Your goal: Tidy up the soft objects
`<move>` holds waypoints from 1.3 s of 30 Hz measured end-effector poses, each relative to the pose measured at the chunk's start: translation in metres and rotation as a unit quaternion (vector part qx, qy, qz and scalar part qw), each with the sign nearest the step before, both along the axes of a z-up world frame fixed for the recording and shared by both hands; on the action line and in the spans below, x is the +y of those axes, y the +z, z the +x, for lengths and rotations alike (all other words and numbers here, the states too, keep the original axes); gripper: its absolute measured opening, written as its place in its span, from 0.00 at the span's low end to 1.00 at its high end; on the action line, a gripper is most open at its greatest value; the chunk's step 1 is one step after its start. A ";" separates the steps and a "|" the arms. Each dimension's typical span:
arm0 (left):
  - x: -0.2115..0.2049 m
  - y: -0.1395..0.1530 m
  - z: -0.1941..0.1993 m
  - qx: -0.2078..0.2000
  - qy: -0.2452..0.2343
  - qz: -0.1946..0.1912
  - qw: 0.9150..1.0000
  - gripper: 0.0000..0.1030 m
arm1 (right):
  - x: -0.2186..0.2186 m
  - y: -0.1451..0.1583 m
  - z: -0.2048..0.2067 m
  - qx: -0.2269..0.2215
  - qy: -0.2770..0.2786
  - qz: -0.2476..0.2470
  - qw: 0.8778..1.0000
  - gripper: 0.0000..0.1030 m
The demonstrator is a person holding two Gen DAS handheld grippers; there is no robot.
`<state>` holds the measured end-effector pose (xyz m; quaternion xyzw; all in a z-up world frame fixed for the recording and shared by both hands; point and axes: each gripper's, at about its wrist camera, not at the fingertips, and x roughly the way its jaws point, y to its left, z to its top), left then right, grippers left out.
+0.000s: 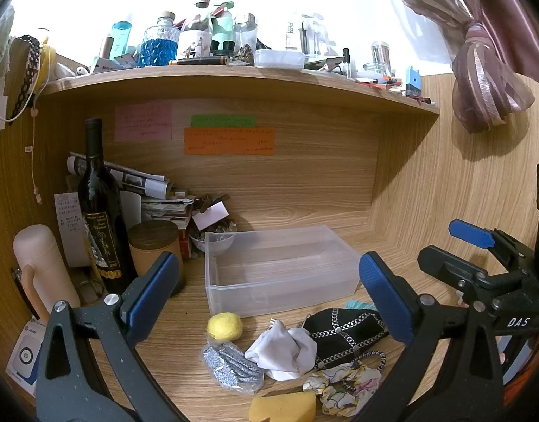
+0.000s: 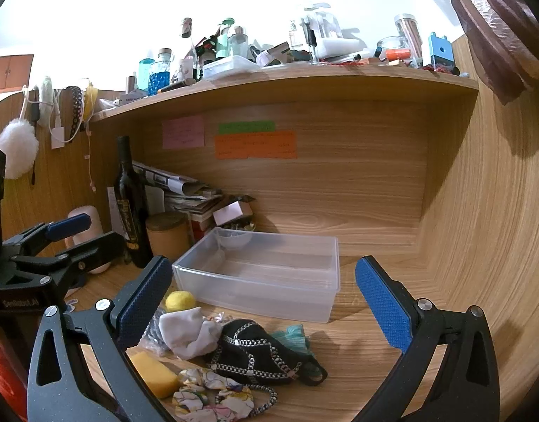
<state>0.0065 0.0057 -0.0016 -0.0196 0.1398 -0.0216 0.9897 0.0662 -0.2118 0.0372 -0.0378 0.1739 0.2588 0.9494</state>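
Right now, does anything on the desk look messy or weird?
Yes. The soft things lie in a jumbled heap in front of the bin, none inside it: yellow ball, white sock, black cloth, scrunchie, sponge. The papers behind the bottle are stacked crookedly. Nothing looks spilled or broken.

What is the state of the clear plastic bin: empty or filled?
Empty: the clear plastic bin shows only its bare floor; the soft items lie on the desk before it.

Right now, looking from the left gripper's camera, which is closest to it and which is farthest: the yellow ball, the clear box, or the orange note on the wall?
1. Yellow ball, just ahead between the fingers.
2. Clear box, behind the ball, mid-desk.
3. Orange note, on the back wall.
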 end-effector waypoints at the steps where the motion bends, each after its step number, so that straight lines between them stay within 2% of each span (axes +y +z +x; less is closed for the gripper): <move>1: 0.000 0.000 0.000 0.000 0.000 0.000 1.000 1.00 | 0.000 0.000 0.000 0.000 0.000 0.000 1.000 1.00; 24: -0.003 0.000 -0.001 0.001 -0.006 0.000 1.000 1.00 | 0.000 0.001 -0.001 0.003 0.007 0.006 1.000 1.00; 30: -0.001 -0.006 0.004 0.011 -0.004 0.003 1.000 1.00 | 0.002 -0.004 0.001 0.001 0.004 -0.002 1.000 1.00; 36: 0.014 -0.021 0.013 0.036 -0.002 -0.017 0.999 1.00 | 0.000 -0.014 0.008 0.014 0.003 -0.006 1.000 0.99; 37: 0.017 -0.024 0.015 0.043 0.000 -0.021 0.999 0.99 | -0.001 -0.016 0.010 0.019 0.004 -0.008 1.000 0.98; 39: 0.024 -0.033 0.020 0.063 0.002 -0.029 0.998 0.85 | -0.001 -0.022 0.014 0.030 0.005 -0.012 0.999 0.92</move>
